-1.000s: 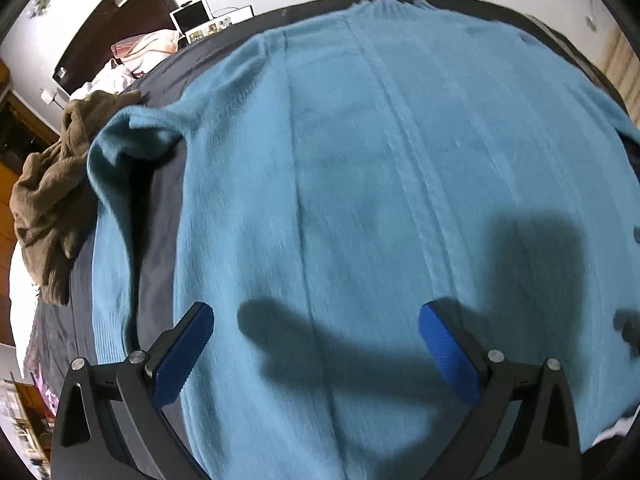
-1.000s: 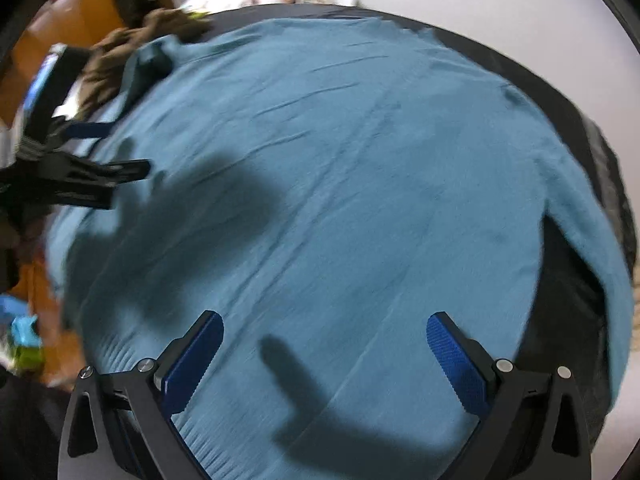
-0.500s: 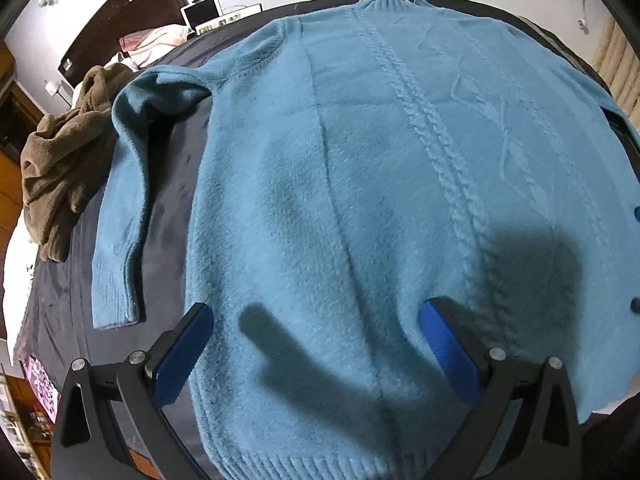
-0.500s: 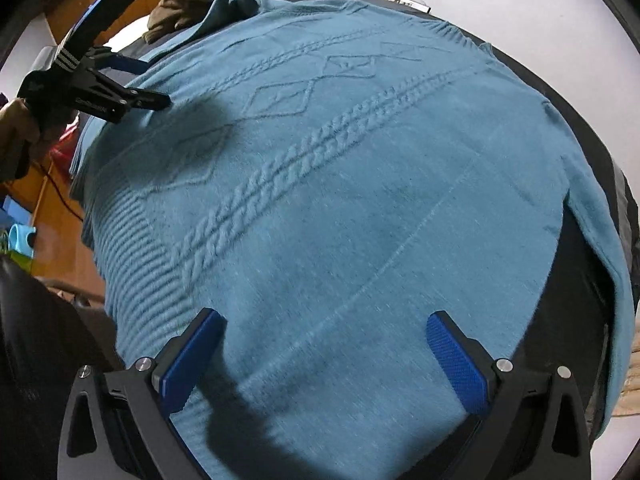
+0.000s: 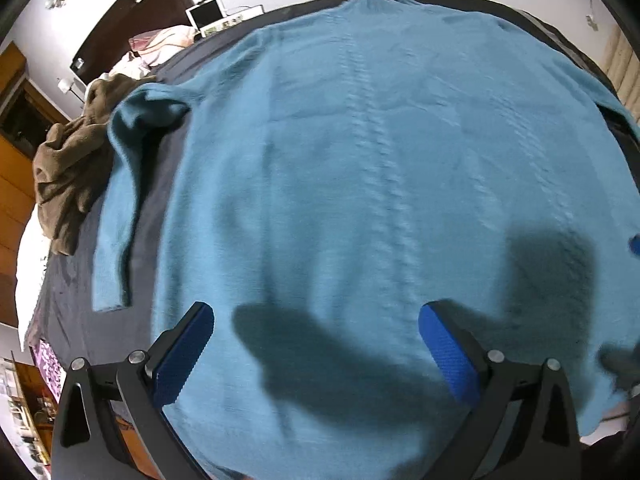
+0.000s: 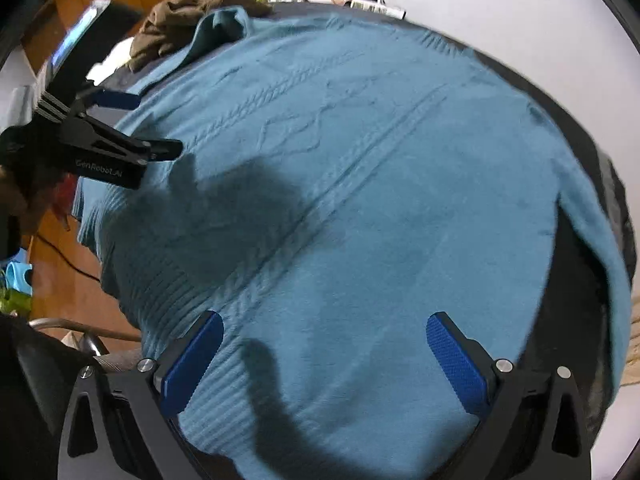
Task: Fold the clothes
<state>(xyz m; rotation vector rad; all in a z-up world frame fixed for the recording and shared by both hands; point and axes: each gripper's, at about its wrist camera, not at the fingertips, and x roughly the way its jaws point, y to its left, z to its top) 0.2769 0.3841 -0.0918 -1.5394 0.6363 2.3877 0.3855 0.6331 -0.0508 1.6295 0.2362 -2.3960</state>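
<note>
Folding has not begun: the teal sweater (image 5: 360,168) lies spread flat on the bed (image 5: 72,280), just ahead of both claws. The left claw (image 5: 316,356) gapes empty; left of it lie a sleeve (image 5: 116,208) and a brown garment (image 5: 68,168). The right claw (image 6: 324,360) also gapes empty; only its view shows the ribbed hem (image 6: 160,288).

Layout. The sweater (image 5: 360,184) lay spread flat on the bed (image 5: 72,288), hem nearest both cameras and collar at the far edge. One sleeve (image 5: 116,216) ran down along the body's left side. A crumpled garment (image 5: 68,168) lay left of that sleeve. A laptop (image 5: 206,14) stood beyond the bed's far corner.
</note>
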